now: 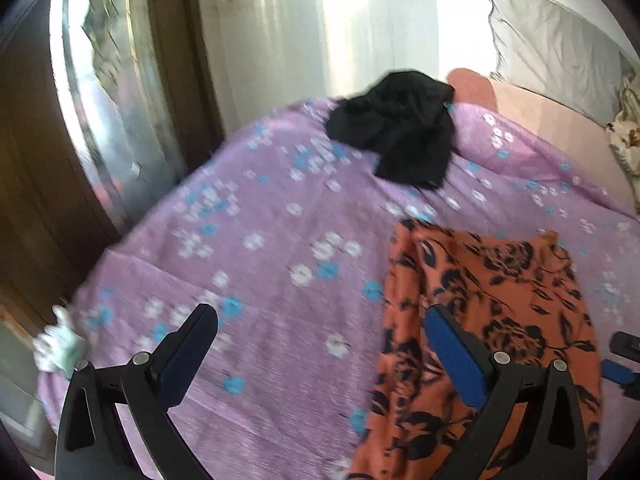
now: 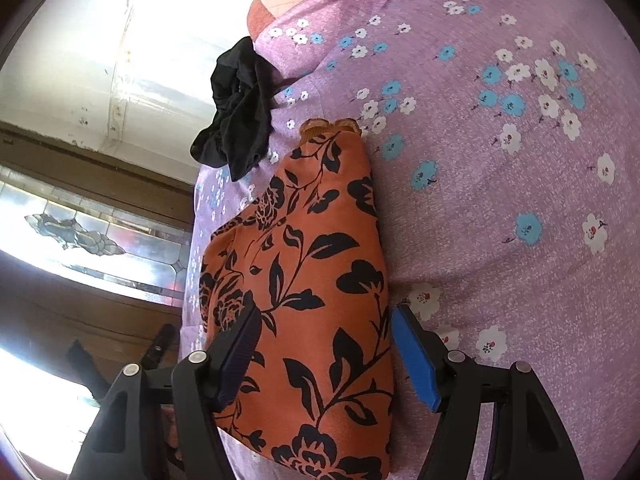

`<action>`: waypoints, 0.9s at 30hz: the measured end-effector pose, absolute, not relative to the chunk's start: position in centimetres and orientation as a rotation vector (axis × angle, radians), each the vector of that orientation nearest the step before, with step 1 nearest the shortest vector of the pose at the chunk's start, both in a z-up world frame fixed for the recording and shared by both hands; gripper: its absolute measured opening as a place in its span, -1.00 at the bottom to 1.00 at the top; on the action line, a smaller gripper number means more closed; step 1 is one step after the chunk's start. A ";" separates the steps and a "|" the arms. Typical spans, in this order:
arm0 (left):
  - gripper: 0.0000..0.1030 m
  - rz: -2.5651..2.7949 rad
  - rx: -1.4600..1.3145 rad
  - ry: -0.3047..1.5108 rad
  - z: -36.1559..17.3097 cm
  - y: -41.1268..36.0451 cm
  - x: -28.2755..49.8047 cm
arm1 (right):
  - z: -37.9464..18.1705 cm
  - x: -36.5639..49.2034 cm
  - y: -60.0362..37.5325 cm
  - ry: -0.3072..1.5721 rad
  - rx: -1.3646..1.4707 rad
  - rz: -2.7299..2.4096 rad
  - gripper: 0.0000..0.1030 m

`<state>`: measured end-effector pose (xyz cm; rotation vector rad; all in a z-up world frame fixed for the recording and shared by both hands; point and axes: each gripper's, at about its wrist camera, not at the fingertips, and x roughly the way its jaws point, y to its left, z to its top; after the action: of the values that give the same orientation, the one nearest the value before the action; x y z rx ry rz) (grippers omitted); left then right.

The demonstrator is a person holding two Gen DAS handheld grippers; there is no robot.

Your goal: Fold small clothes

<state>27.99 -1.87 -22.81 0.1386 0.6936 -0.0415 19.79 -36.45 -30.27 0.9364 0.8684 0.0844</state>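
An orange garment with a black flower print point(image 2: 316, 264) lies folded into a long strip on the purple flowered bed sheet point(image 2: 500, 184). My right gripper point(image 2: 326, 320) is open just over its near end. The left finger is above the cloth and the blue pad point(image 2: 414, 356) sits at its right edge, not pressing. In the left wrist view the same orange garment point(image 1: 492, 312) lies at the right. My left gripper point(image 1: 320, 324) is open and empty, hovering over the bare sheet point(image 1: 260, 240) to the garment's left. A crumpled black garment point(image 1: 400, 132) lies at the far side.
The black garment point(image 2: 240, 112) sits near the bed's far edge. A grey pillow point(image 1: 552, 48) and a patterned cloth point(image 1: 624, 140) lie at the head. A dark wooden door with glass point(image 1: 104, 92) stands beside the bed. Something small and white point(image 1: 60, 344) lies at the sheet's near left corner.
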 end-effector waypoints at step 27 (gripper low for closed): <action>1.00 0.040 0.200 0.663 -22.5 -1.1 27.7 | -30.0 19.9 -35.7 0.867 0.888 0.082 0.38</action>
<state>27.69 -1.14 -22.54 0.2001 0.6629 0.0400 19.88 -35.73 -30.02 0.8878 0.8668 0.0820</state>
